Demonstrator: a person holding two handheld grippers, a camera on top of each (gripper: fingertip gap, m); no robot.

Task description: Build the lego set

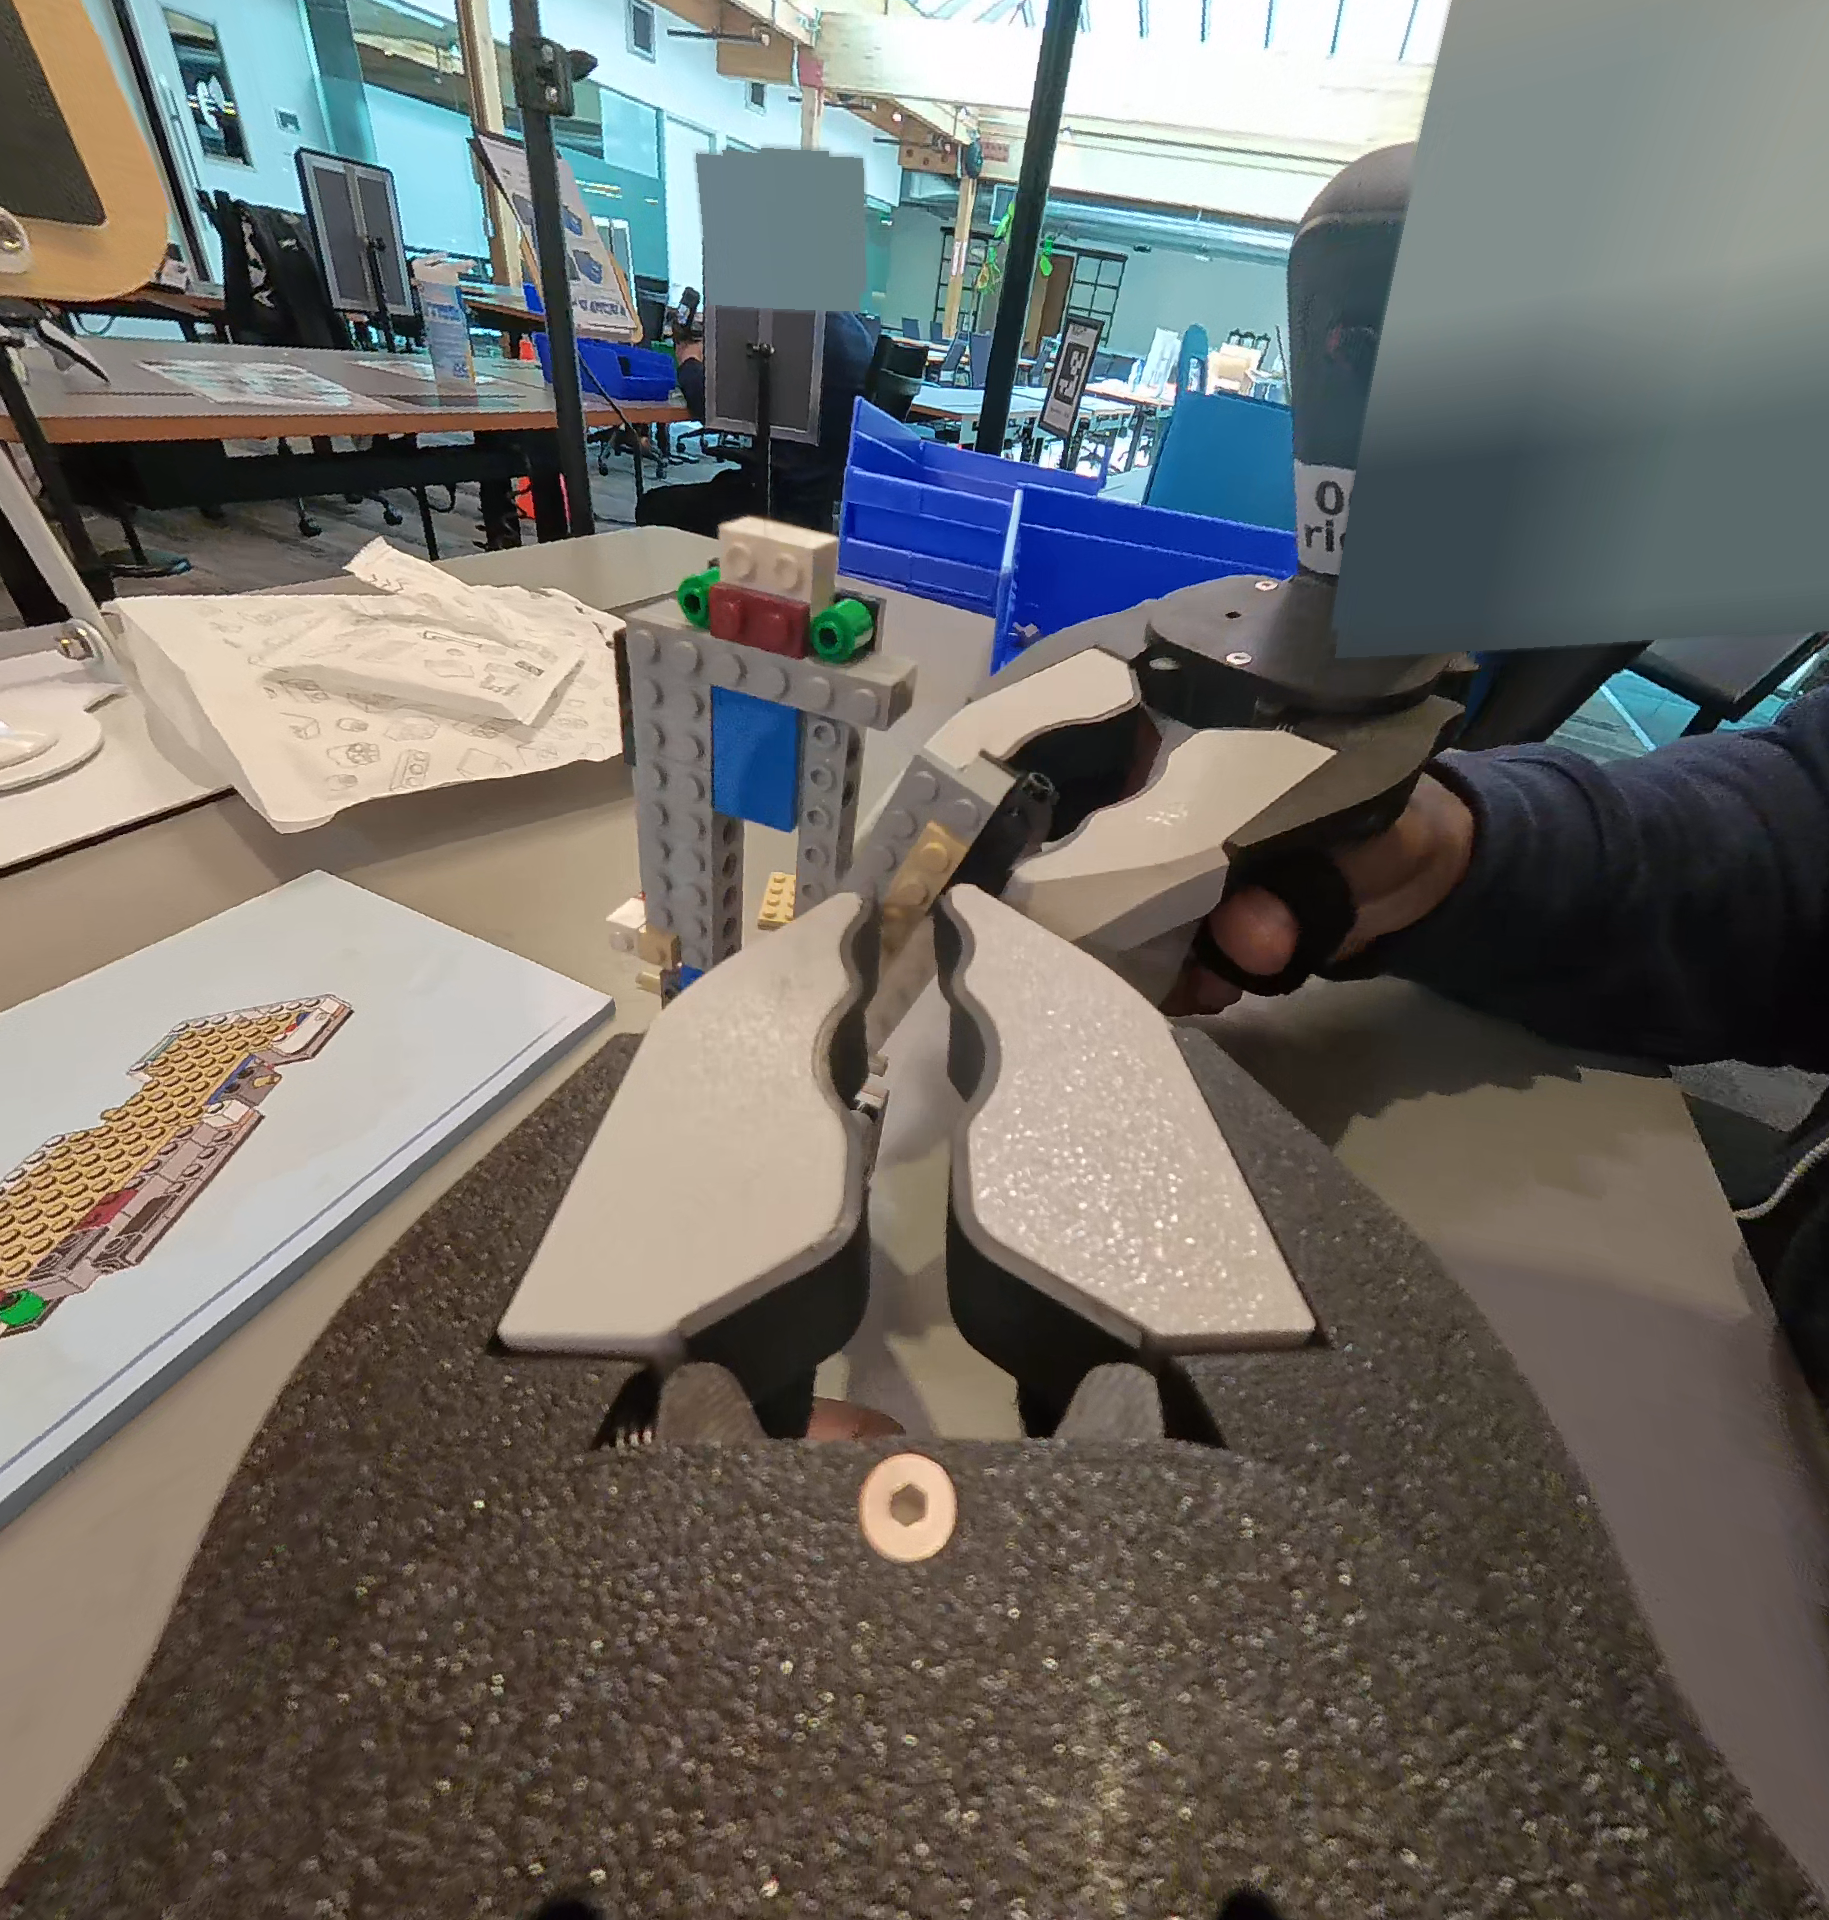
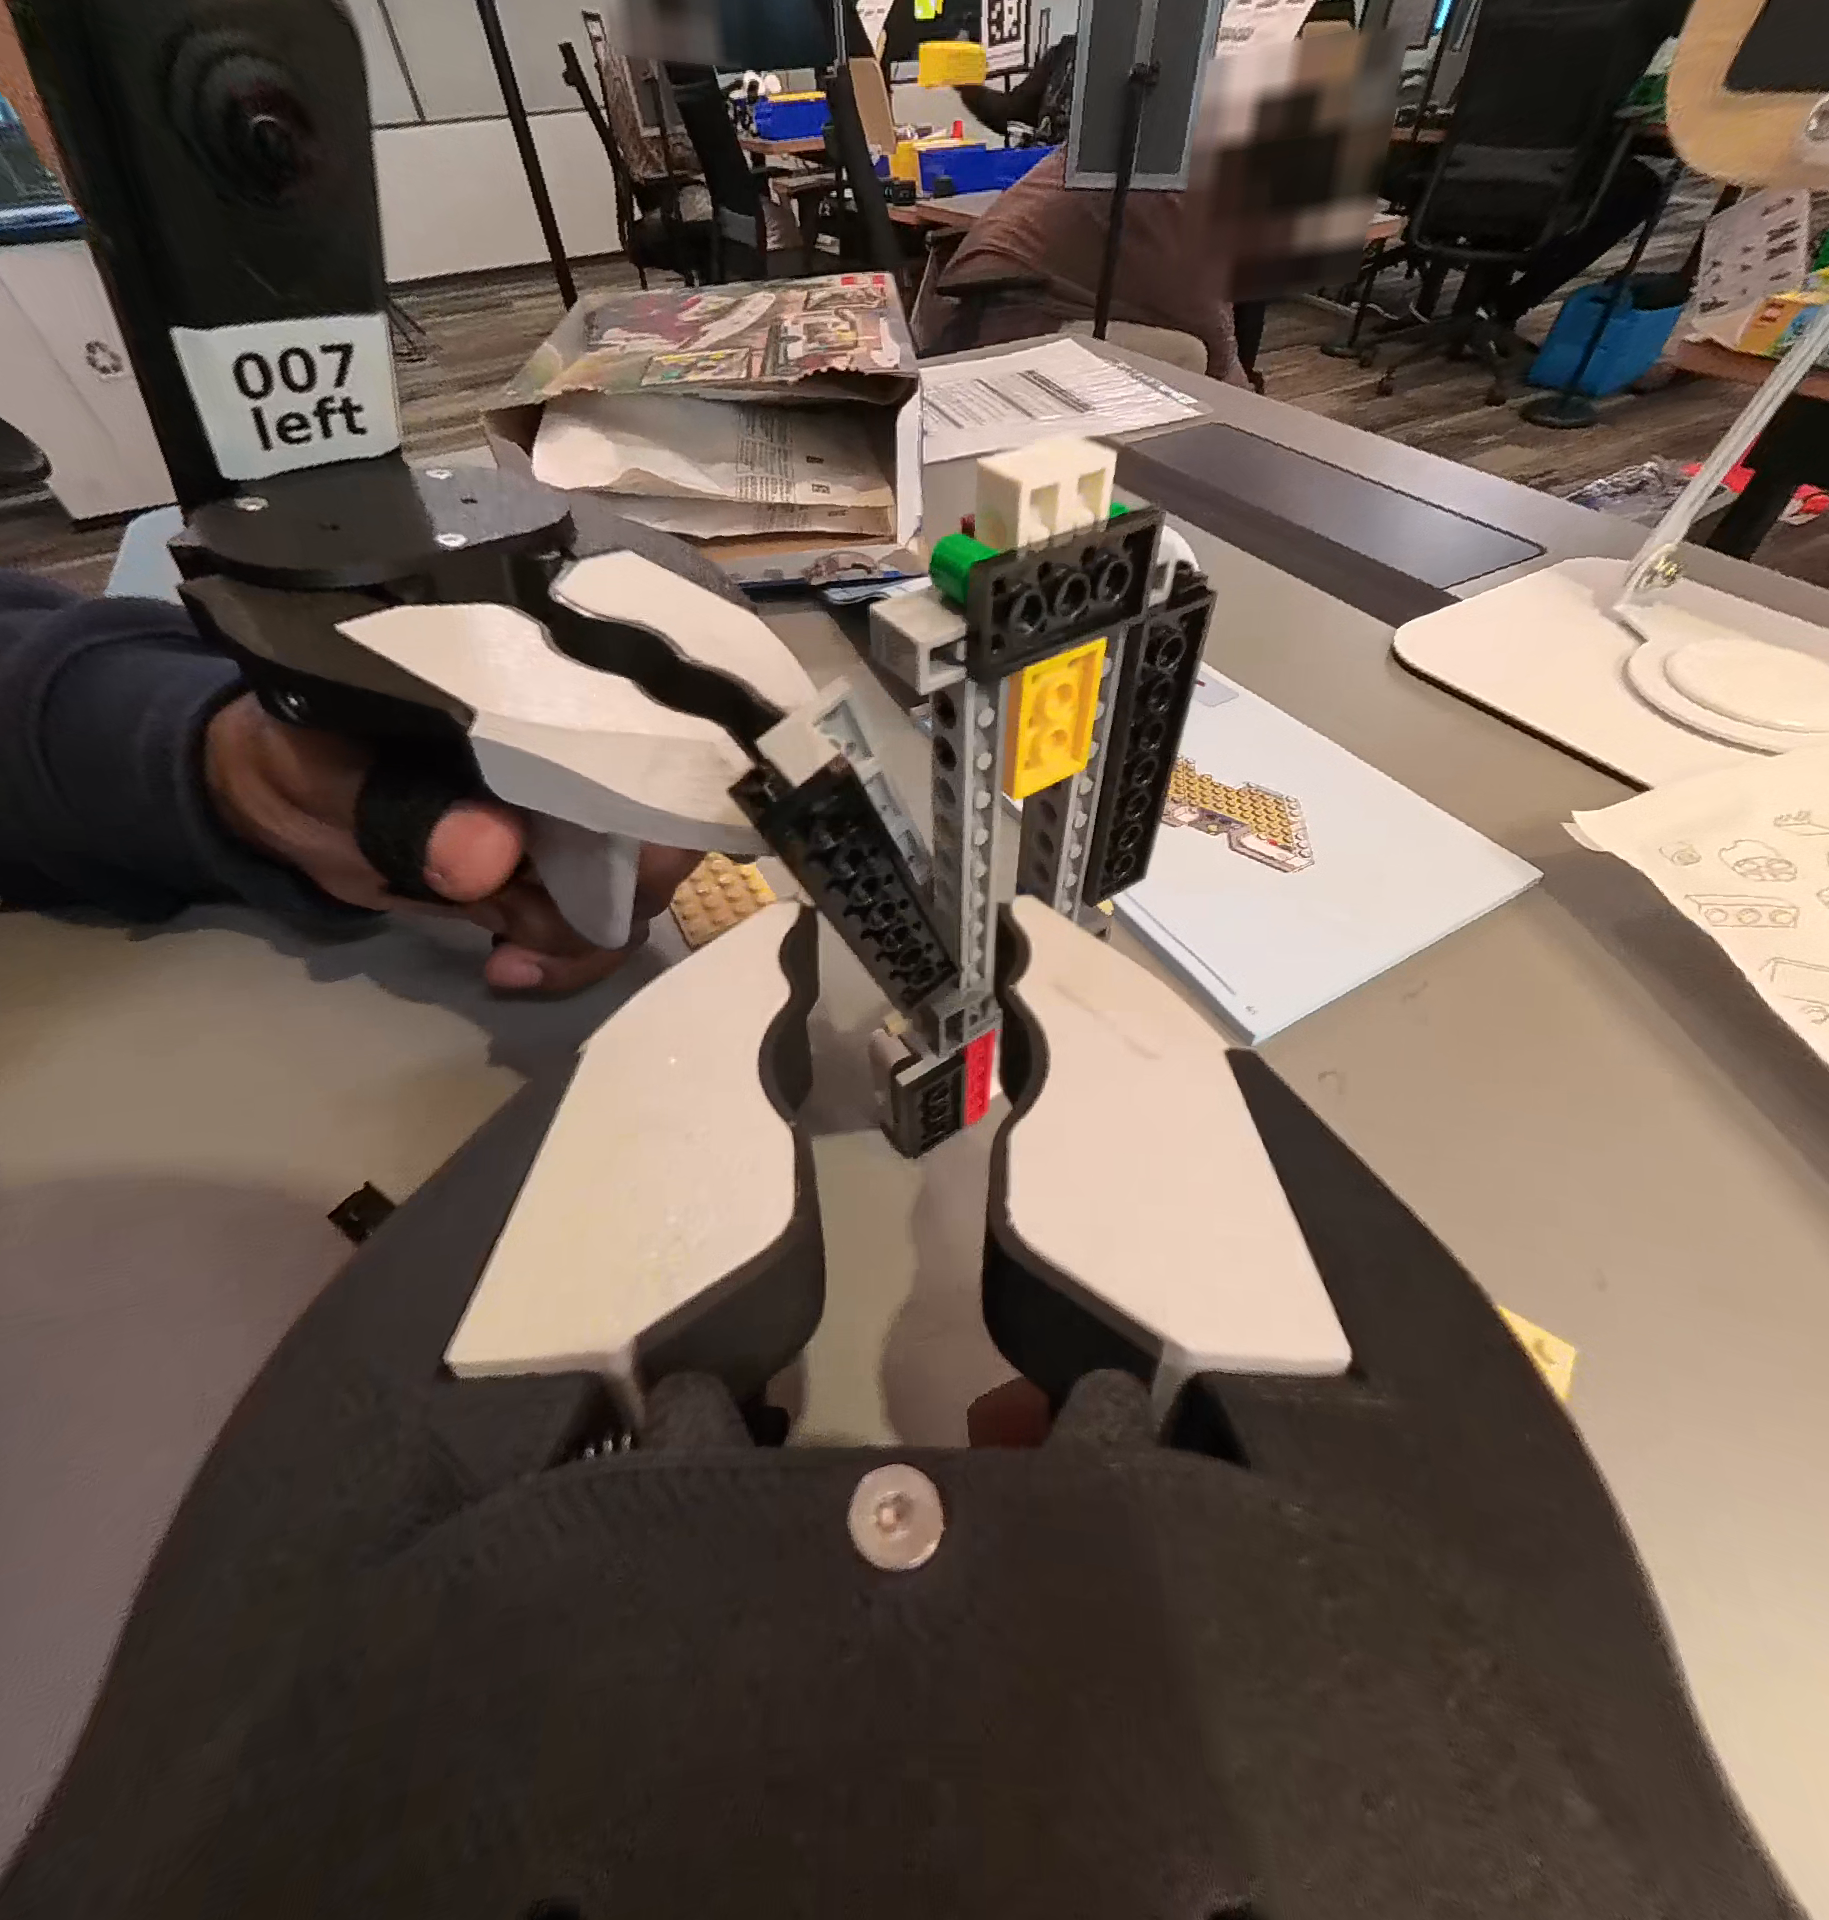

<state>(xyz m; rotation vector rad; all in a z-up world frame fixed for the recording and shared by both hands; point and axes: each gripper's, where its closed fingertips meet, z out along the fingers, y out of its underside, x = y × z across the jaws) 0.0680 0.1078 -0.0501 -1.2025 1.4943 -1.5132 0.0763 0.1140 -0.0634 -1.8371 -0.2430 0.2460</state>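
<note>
A: Left gripper (image 1: 905, 914), grey fingers nearly together, clamped on a slanted grey studded brick strip with tan plates and a black underside (image 1: 915, 831). In the right wrist view its fingertips close on the strip's upper end (image 2: 801, 743)

B: And the right gripper (image 2: 905, 935)?

A: Fingers well apart. The strip's lower end and the foot of the upright grey, black and blue brick tower (image 2: 1045, 727) stand between them. The right finger (image 2: 1024, 935) touches the tower's grey column; the left finger stands clear of the strip

B: Whether it grips?

A: Cannot tell

B: Where on the grey table (image 1: 422, 852)?

A: Tower stands mid-table, strip leaning against its base. Pale blue instruction booklet (image 1: 214, 1091) lies toward the left edge, crumpled white printed sheet (image 1: 370, 675) behind it, tan studded plate (image 2: 718, 899) just beside the left hand (image 2: 453, 852)
</note>
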